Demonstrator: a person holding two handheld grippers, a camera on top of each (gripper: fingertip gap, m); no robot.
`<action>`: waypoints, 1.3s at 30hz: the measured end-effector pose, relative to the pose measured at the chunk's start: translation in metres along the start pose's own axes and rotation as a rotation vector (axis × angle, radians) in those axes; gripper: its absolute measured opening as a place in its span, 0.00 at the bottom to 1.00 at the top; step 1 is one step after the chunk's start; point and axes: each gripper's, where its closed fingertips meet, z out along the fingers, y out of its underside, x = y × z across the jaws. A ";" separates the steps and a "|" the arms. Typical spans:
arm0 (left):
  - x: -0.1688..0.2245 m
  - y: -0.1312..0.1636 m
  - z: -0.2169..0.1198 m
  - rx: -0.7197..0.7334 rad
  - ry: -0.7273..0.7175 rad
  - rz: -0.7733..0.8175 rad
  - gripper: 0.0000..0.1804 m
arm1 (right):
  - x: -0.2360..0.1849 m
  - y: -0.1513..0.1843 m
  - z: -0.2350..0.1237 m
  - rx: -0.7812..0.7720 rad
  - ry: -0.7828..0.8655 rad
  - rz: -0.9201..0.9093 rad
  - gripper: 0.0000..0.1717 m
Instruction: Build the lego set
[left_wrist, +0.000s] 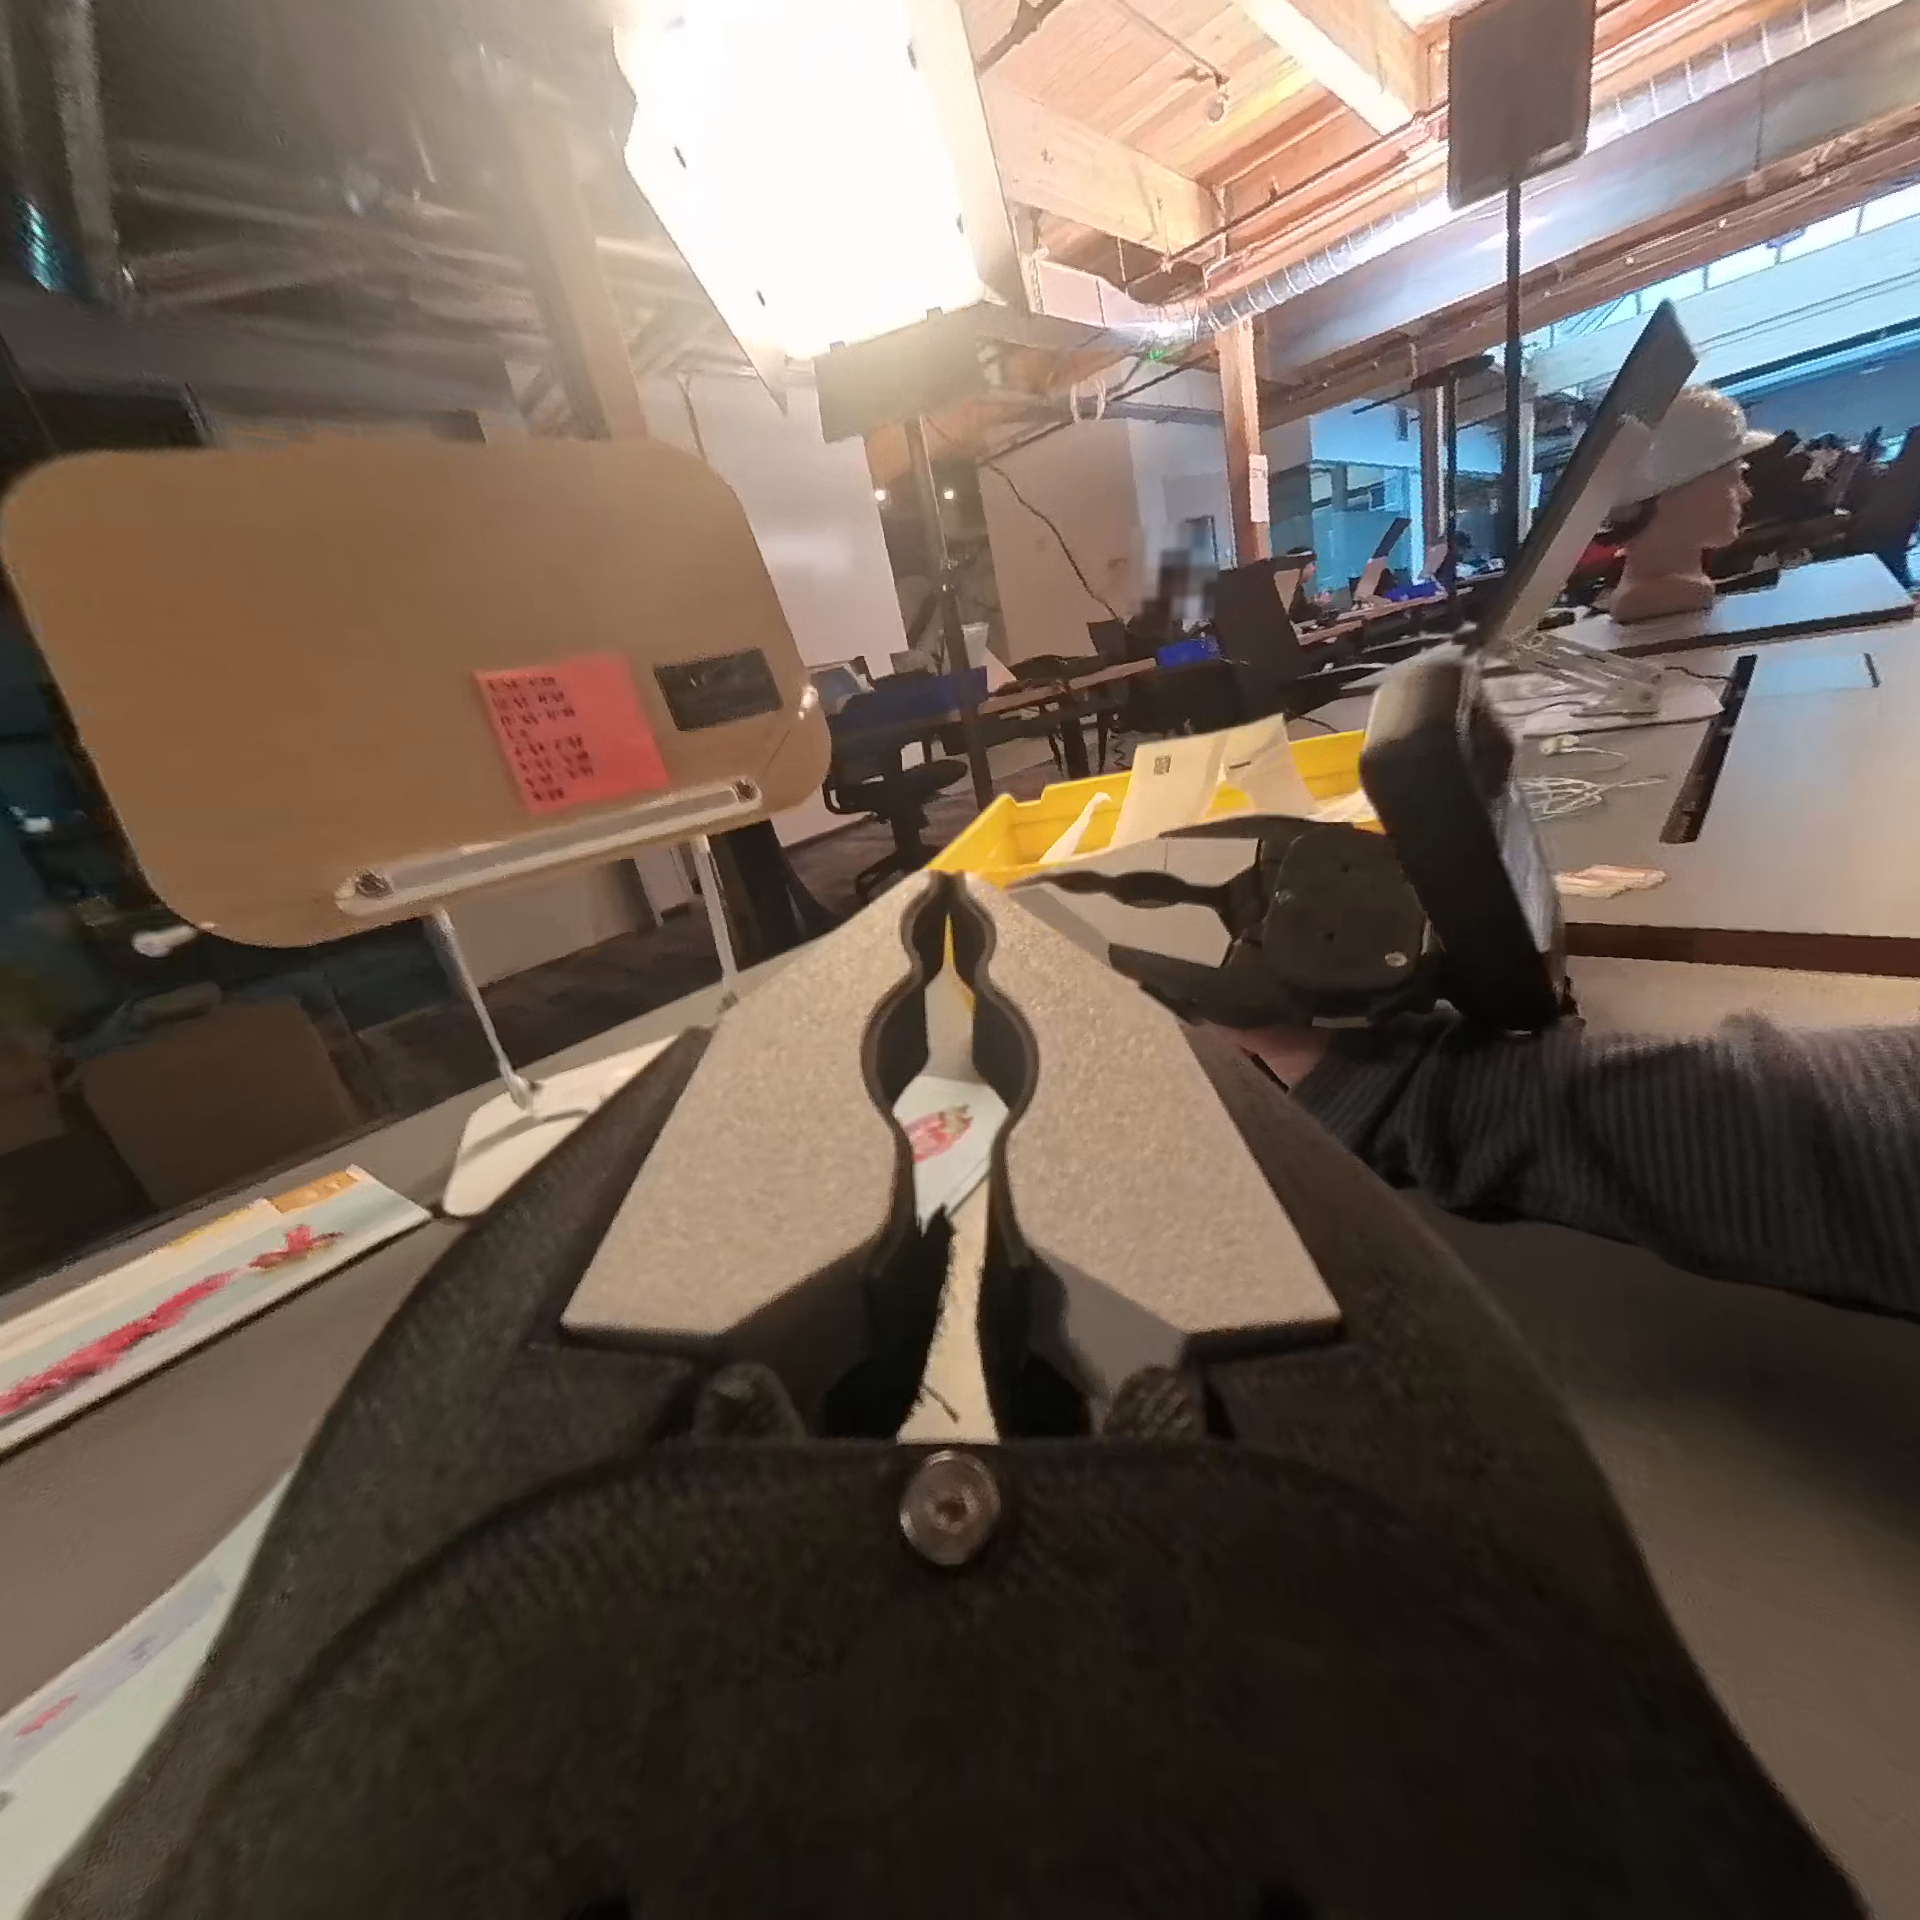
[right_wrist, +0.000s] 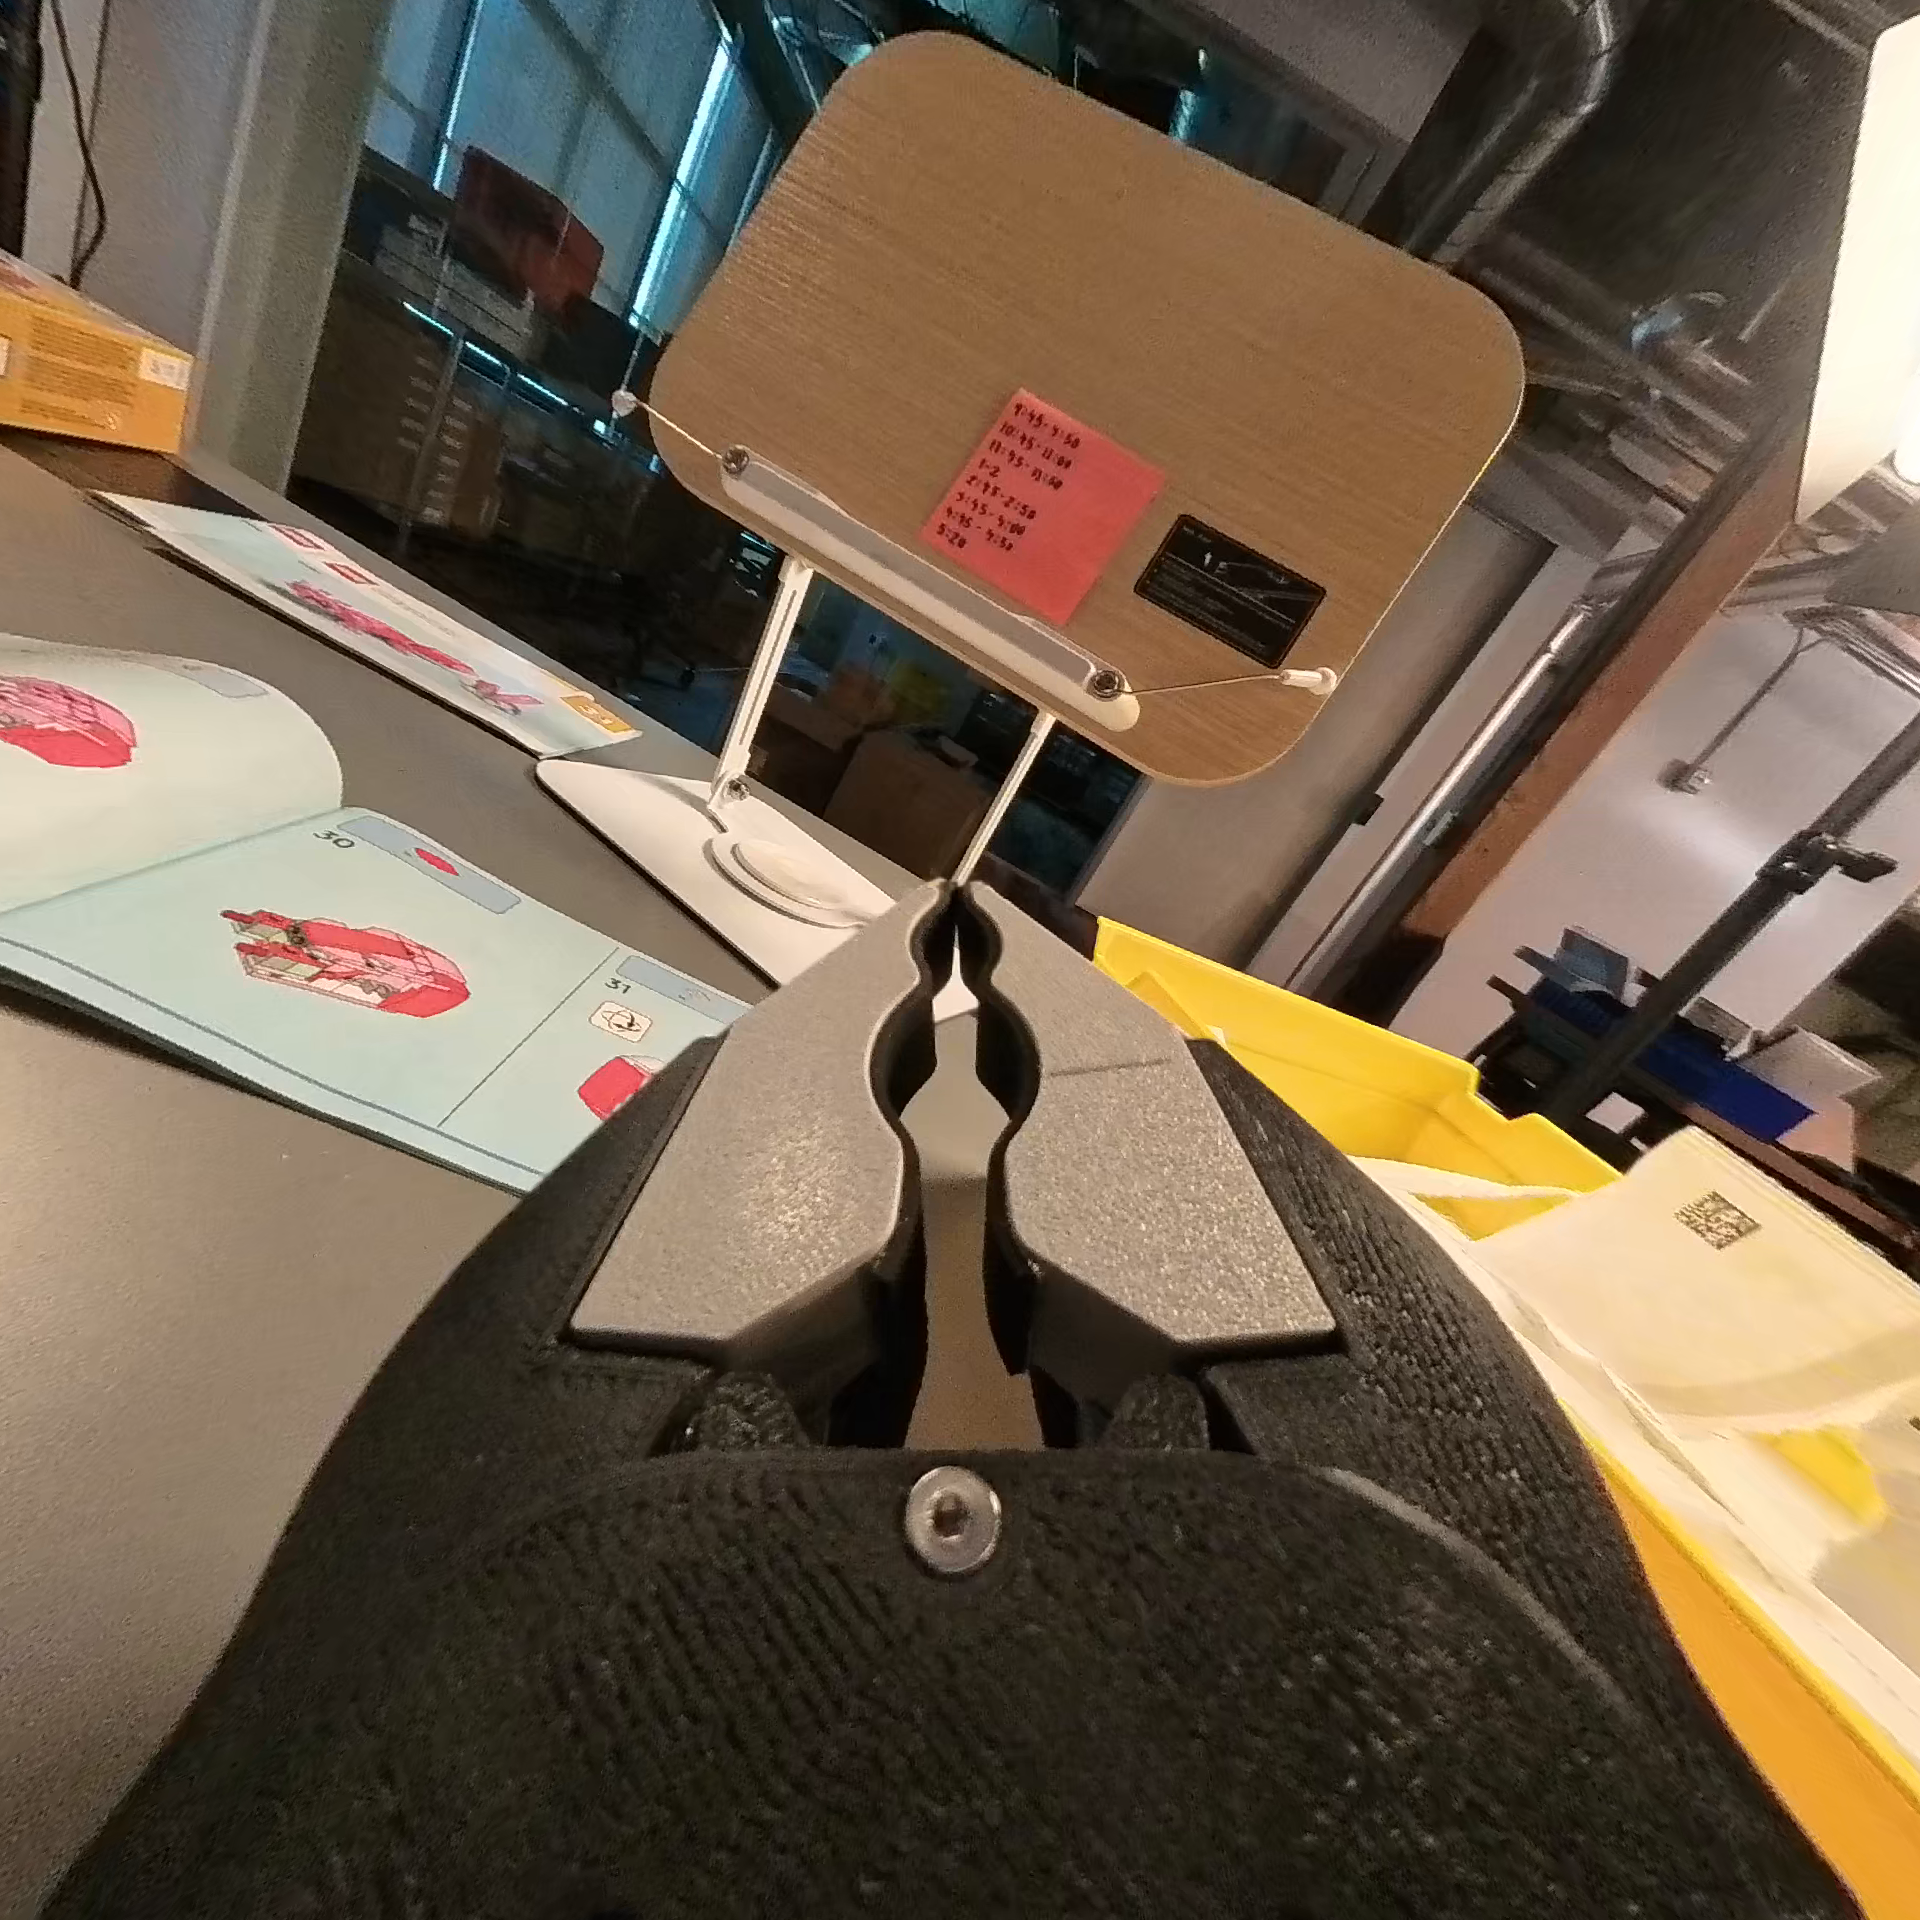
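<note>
– Dark grey table (right_wrist: 208, 1299) under both your tools, right? What stands on it?

– Biggest is the wooden book stand (right_wrist: 1091, 364) on its white base (right_wrist: 644, 800), at the table's far edge. Next comes the yellow bin (right_wrist: 1351, 1049) along the right edge, filled with white paper bags (right_wrist: 1714, 1299). An open pale-blue booklet (right_wrist: 312, 956) lies flat toward the left edge. A pink sticky note (right_wrist: 1039, 509) is stuck on the stand's board.

– And your left gripper (left_wrist: 948, 881)?

– Its tips meet and grip nothing. It hangs over the table, aimed at the bin's near corner.

– Your right gripper (right_wrist: 951, 888)?

– Tips together there too, and bare. It sits between booklet and bin, touching neither as far as I can tell.

– How would those nearest things handle?

– I'd judge the booklet light, limp and slippery on that smooth top. Its free page edge looks like the best place to pinch. The bags look thin, crumply and easy to tear, so a folded top edge seems the safest hold. The bin looks stiff, with a rim to grip.
</note>
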 end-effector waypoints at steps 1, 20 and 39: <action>-0.001 -0.006 -0.004 0.006 -0.002 0.002 0.00 | 0.001 0.001 0.000 -0.004 0.004 -0.003 0.00; -0.262 -0.065 -0.276 -0.753 -0.732 -0.053 0.22 | 0.011 0.001 0.000 -0.004 0.059 0.012 0.00; -0.267 0.105 -0.392 -2.193 -0.286 -0.291 0.00 | 0.008 0.001 -0.001 -0.005 0.048 0.009 0.00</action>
